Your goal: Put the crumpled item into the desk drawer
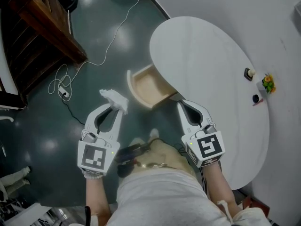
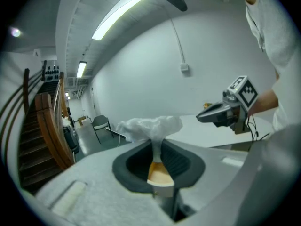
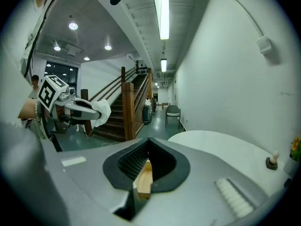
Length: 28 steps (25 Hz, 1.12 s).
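Note:
My left gripper (image 1: pixel 116 104) is shut on a crumpled white item (image 1: pixel 115 99), held in the air left of the open wooden drawer (image 1: pixel 147 85). In the left gripper view the crumpled item (image 2: pixel 149 126) bulges above the closed jaws, with the drawer's wood showing below. The drawer juts from under the white oval desk (image 1: pixel 211 69). My right gripper (image 1: pixel 180 103) is shut with nothing in it, its tips by the drawer's right front corner near the desk edge. In the right gripper view the drawer (image 3: pixel 145 175) shows past the closed jaws, and the left gripper (image 3: pixel 89 108) with its white wad hangs at the left.
Small objects and a little plant (image 1: pixel 268 83) sit at the desk's right edge. A white cable (image 1: pixel 99 60) trails over the dark floor to a plug. A wooden staircase (image 1: pixel 42 27) stands at the upper left. A chair (image 3: pixel 173 112) stands down the corridor.

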{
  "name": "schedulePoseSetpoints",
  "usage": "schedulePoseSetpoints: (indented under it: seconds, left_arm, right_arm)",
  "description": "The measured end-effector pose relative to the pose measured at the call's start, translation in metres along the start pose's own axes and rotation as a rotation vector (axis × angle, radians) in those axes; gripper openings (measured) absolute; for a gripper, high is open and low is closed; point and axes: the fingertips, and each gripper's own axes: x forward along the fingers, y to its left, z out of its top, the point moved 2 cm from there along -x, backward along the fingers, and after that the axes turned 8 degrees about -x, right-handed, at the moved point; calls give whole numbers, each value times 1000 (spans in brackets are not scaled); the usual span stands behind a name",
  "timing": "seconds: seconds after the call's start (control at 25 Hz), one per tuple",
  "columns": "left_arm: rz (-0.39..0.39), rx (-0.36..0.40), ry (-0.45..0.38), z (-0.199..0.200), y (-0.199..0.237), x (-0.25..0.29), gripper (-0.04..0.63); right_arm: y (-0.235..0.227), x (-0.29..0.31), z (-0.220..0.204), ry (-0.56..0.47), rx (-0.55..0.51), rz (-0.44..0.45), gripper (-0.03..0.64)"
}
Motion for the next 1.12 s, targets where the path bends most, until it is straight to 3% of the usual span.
schedulePoseSetpoints:
  seconds: [0.56,1.12]
  left_arm:
    - [-100,69,-11,26,7,27,44]
    - [-153,114,-49,40,32,41,44]
  right_arm:
    - [-16,5,12,-10,15,-83,5]
    - [-17,24,30,-2,23,-151,5]
